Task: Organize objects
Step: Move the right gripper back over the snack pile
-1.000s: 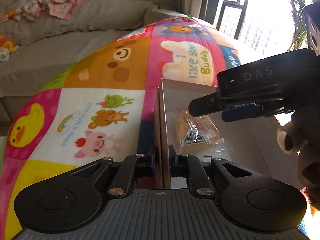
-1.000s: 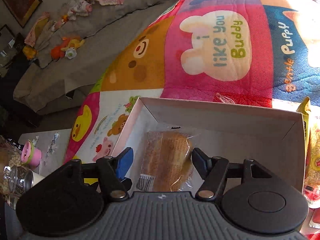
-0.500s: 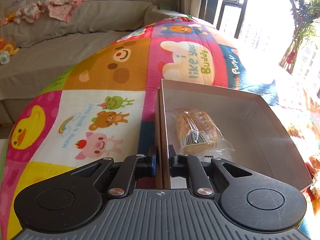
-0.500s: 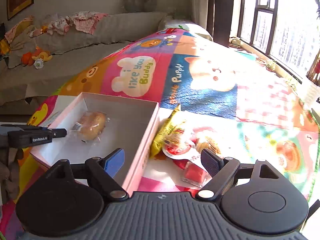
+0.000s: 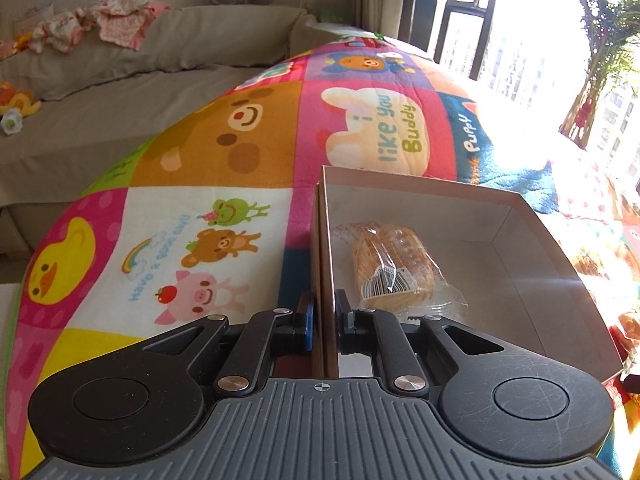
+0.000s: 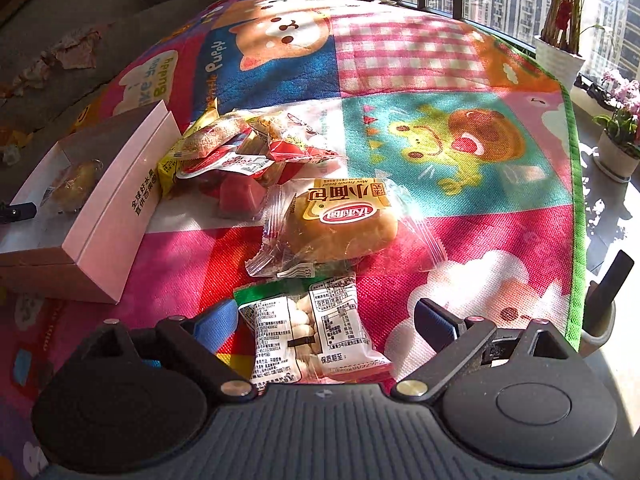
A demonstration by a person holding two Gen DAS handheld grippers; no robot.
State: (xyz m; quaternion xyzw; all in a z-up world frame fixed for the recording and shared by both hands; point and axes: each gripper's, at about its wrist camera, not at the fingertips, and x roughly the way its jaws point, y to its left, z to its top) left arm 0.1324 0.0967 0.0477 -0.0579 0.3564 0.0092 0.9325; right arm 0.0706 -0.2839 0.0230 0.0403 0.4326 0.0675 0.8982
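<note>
Cardboard box (image 5: 532,240) wall pinched tight by left gripper (image 5: 322,318), while right gripper (image 6: 326,318), jaws just widened, straddles packet (image 6: 310,340) at bottom centre, ungripped.

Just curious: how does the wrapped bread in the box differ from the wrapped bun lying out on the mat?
The wrapped bread lies alone inside the box; the wrapped bun lies on the mat among other snacks. The bun's wrapper bears a yellow-and-red label; the bread's looks mostly clear. Both are sealed in plastic.

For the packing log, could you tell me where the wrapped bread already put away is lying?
The wrapped bread lies inside the box, near its left wall, just beyond the left gripper.
</note>
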